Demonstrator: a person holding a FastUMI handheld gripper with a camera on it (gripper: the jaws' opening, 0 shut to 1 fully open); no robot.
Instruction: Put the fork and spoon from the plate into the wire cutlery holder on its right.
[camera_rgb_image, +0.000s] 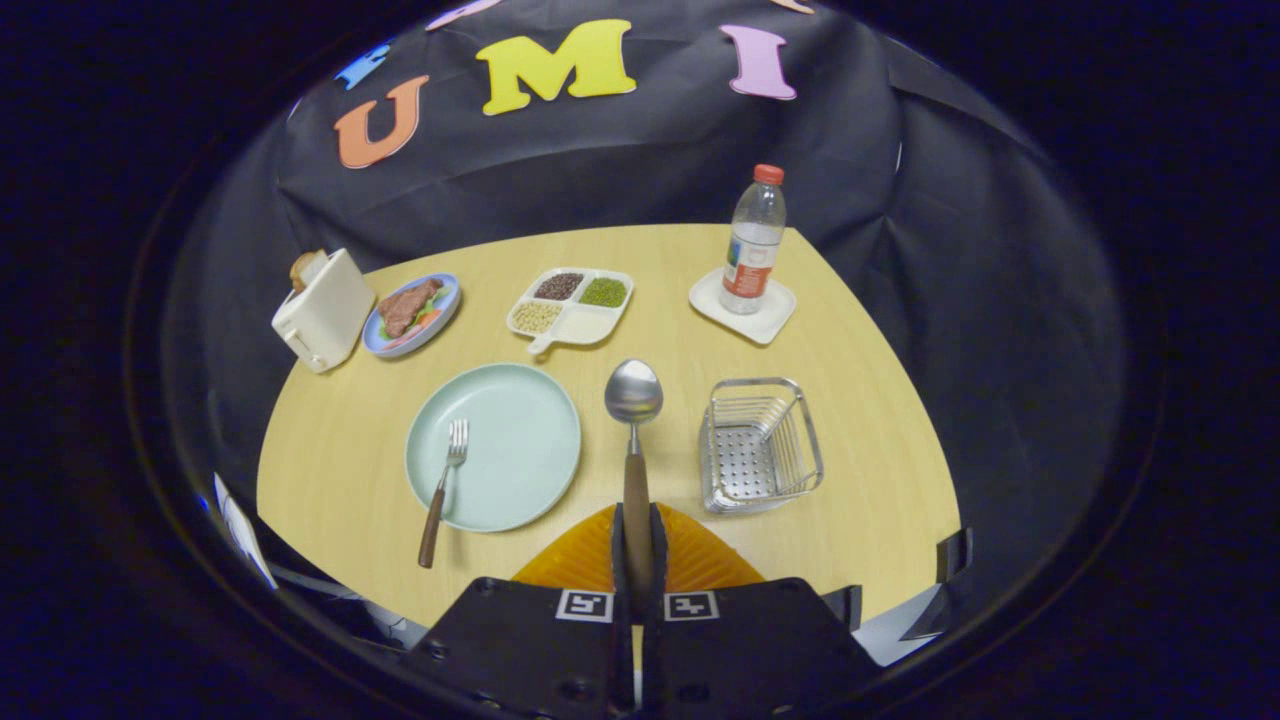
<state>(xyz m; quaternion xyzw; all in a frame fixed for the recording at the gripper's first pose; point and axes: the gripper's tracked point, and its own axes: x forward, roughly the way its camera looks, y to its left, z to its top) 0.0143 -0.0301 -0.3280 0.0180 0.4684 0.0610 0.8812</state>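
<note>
While level above the table, tool (637, 545) grips spoon (634, 440).

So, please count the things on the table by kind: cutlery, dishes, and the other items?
Cutlery: 2, the spoon clamped in the gripper and the fork.
Dishes: 4, green plate, food plate, divided tray, coaster.
Others: 3, toaster, bottle, wire holder.
Total: 9.

The wooden table (330, 440) bears a plate (510, 450), wire cutlery holder (760, 445), toaster (322, 310), divided tray (570, 308) and coaster (742, 308).
</note>
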